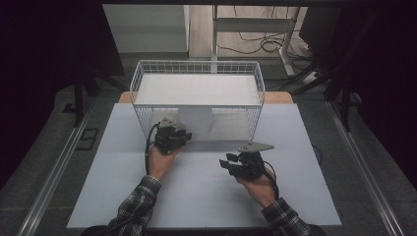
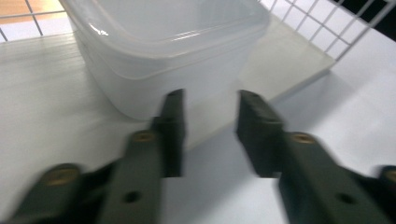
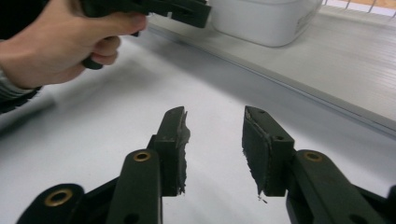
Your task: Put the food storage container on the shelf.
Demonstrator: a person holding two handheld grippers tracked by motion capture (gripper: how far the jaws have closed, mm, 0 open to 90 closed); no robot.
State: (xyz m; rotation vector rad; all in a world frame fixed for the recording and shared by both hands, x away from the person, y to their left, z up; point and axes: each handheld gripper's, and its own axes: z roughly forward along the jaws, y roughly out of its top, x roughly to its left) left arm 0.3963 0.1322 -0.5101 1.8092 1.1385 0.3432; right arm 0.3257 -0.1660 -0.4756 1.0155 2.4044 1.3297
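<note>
A translucent plastic container (image 1: 195, 120) stands on the white floor board inside a white wire basket (image 1: 196, 66) at the back of the table. In the left gripper view the container (image 2: 173, 51) is close ahead, with a rim line around its upper part. My left gripper (image 1: 184, 133) is at the basket's front opening, open and holding nothing, its jaws (image 2: 210, 116) just short of the container's near wall. My right gripper (image 1: 227, 163) hovers over the table to the right, open with nothing in it (image 3: 215, 126), pointing left towards the left hand (image 3: 60, 42).
The basket's wire wall (image 2: 327, 18) rises to the right of the container. A white sheet (image 1: 206, 196) covers the table. The basket's floor board has a raised front edge (image 3: 280, 79). Dark floor, stands and cables surround the table.
</note>
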